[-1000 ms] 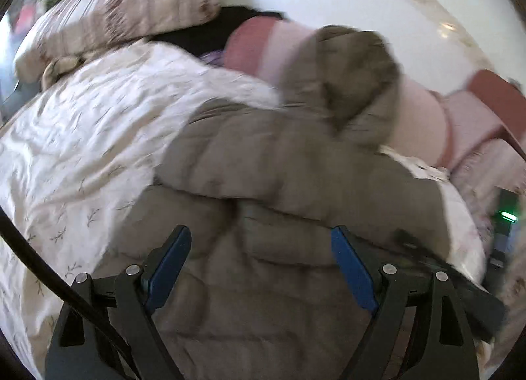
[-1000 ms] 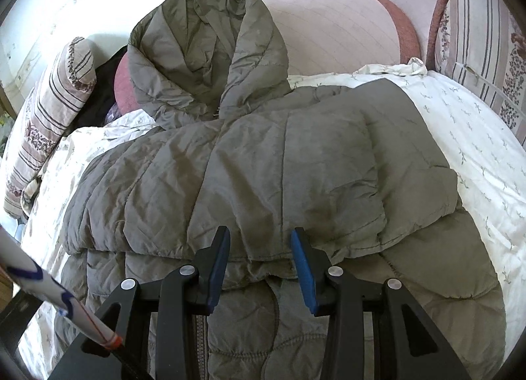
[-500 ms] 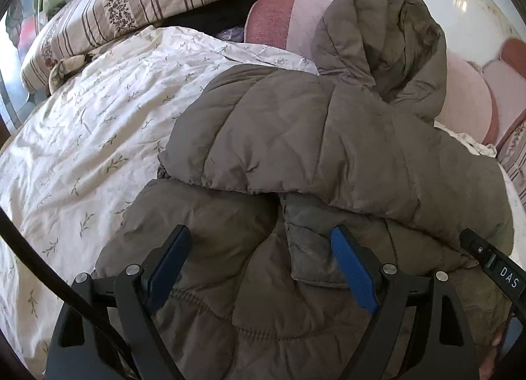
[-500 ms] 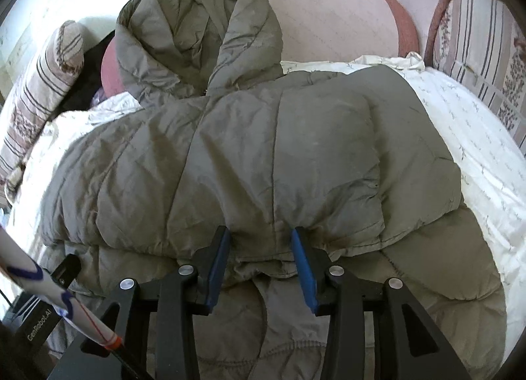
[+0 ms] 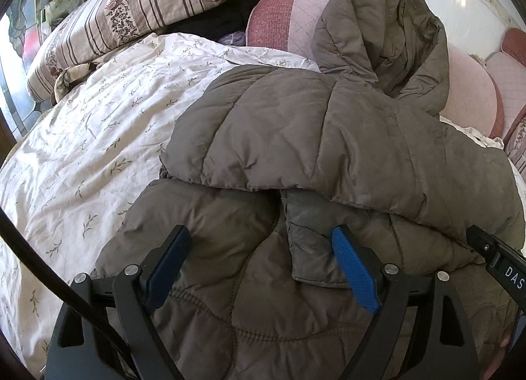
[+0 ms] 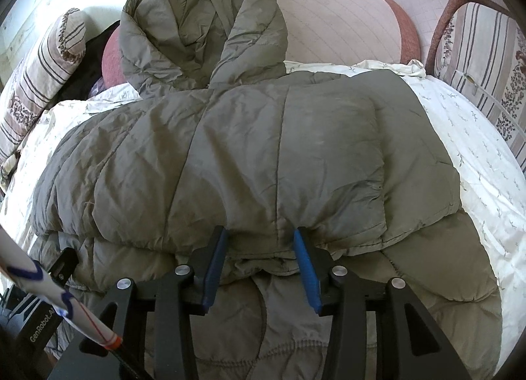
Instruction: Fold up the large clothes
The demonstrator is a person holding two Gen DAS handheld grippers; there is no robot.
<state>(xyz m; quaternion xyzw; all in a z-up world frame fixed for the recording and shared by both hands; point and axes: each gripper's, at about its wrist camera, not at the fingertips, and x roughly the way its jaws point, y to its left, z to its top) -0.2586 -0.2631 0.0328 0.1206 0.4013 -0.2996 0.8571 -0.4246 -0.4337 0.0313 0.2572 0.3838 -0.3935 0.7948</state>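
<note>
A large olive-grey padded hooded jacket [image 5: 312, 136] lies on the bed, its sleeves folded across the body and its hood [image 5: 384, 38] resting up against a pink cushion. It fills the right wrist view [image 6: 263, 156] too. My left gripper [image 5: 259, 248] is open and empty, hovering over the jacket's lower part. My right gripper [image 6: 259, 242] is partly open, its blue pads [image 6: 304, 265] on either side of a bunched fold at the edge of the folded sleeve layer; no cloth is clamped.
A white floral bedsheet [image 5: 92, 150] covers the bed. A striped pillow [image 5: 131, 15] lies at the back left, another striped pillow [image 6: 480, 61] at the right. Pink cushions [image 6: 342, 25] line the wall. Dark clothes [image 5: 213, 21] sit behind the sheet.
The left gripper's view swung up and steadied over the jacket. The right gripper moved slightly forward to the folded edge. Both gripper openings look unchanged.
</note>
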